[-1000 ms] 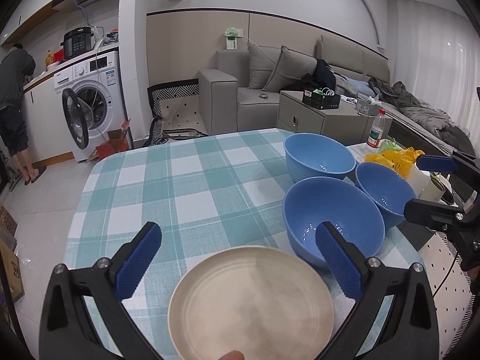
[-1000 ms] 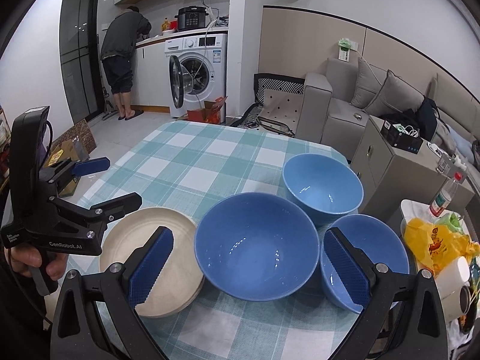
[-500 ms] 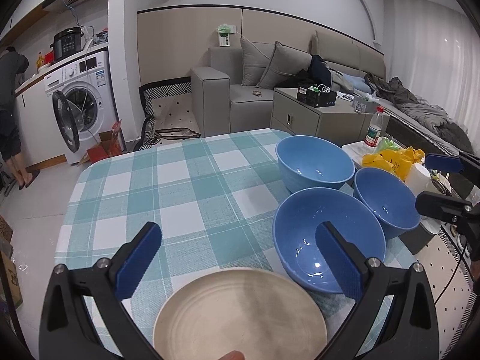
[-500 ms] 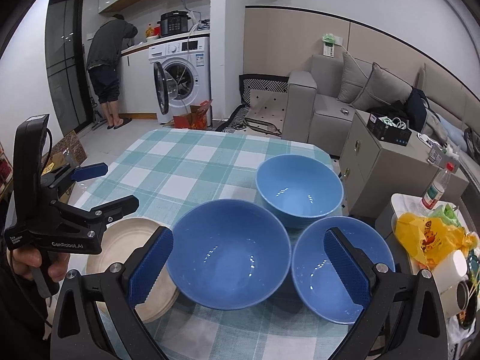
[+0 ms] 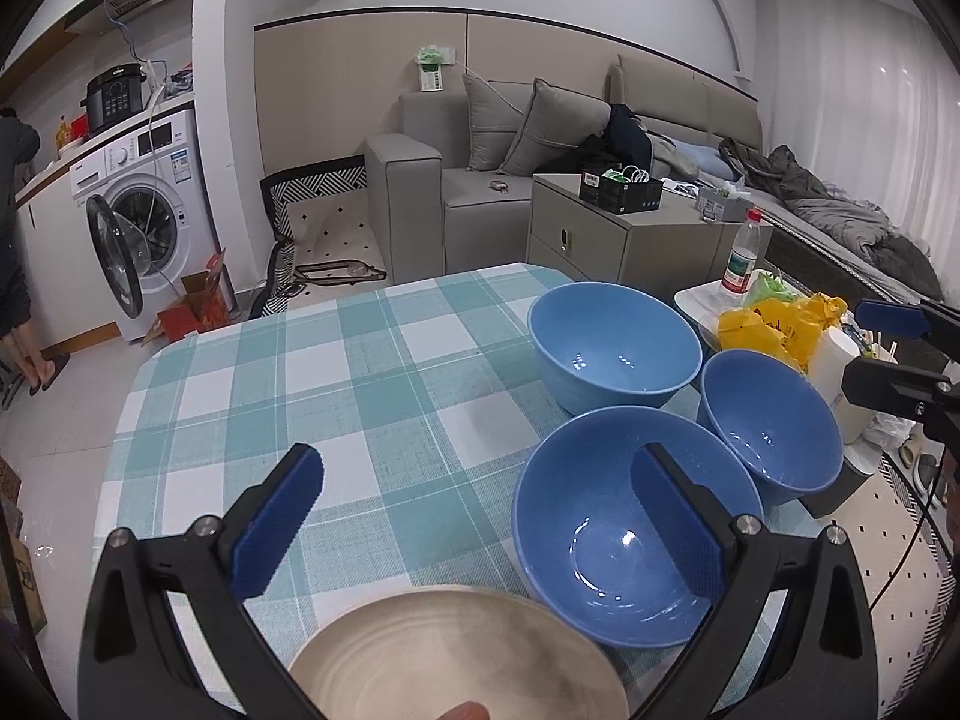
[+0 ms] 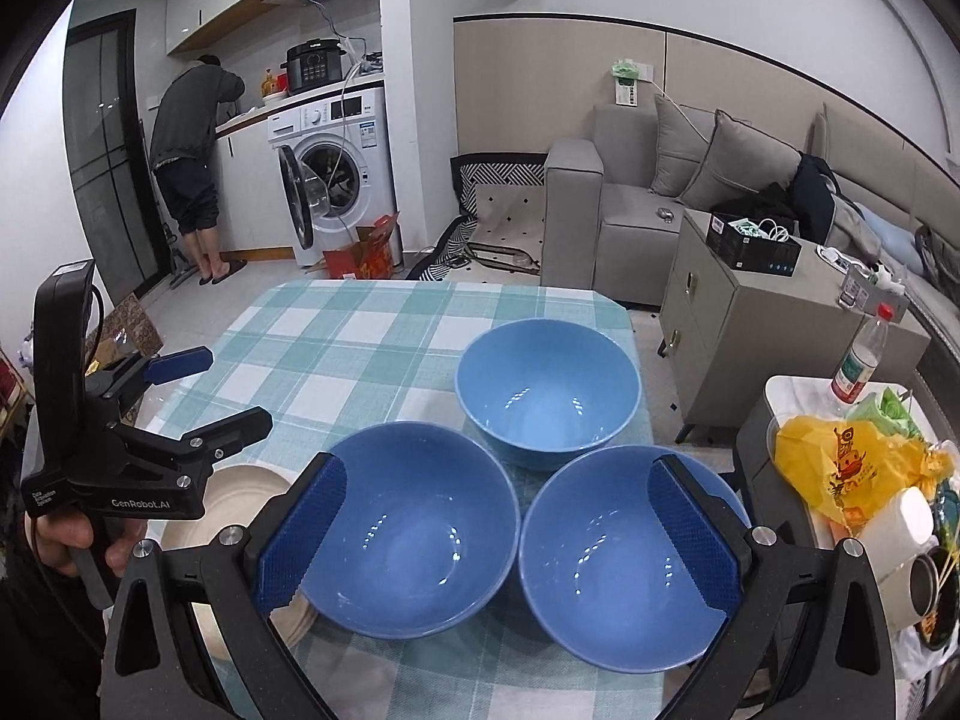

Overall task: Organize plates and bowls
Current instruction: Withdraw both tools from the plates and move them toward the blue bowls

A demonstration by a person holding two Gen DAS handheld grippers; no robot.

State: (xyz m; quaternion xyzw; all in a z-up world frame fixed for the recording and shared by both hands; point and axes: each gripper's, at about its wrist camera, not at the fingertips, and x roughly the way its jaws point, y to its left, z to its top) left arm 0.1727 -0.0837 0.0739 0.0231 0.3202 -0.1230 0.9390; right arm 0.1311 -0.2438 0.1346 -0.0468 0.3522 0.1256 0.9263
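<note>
A checked tablecloth is covering the table, carrying three blue bowls clustered together and a cream plate sitting just left of the nearest bowl. The left gripper is hovering spread wide above the plate; the right gripper is hanging agape, empty, over the two near bowls.

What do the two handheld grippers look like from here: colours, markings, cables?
Both the left gripper and right gripper have black angular frames, silver screws and ribbed blue finger pads. The left one's side reads "GenRobot.AI"; a bare hand grips its handle. A thin black cable hangs nearby.
</note>
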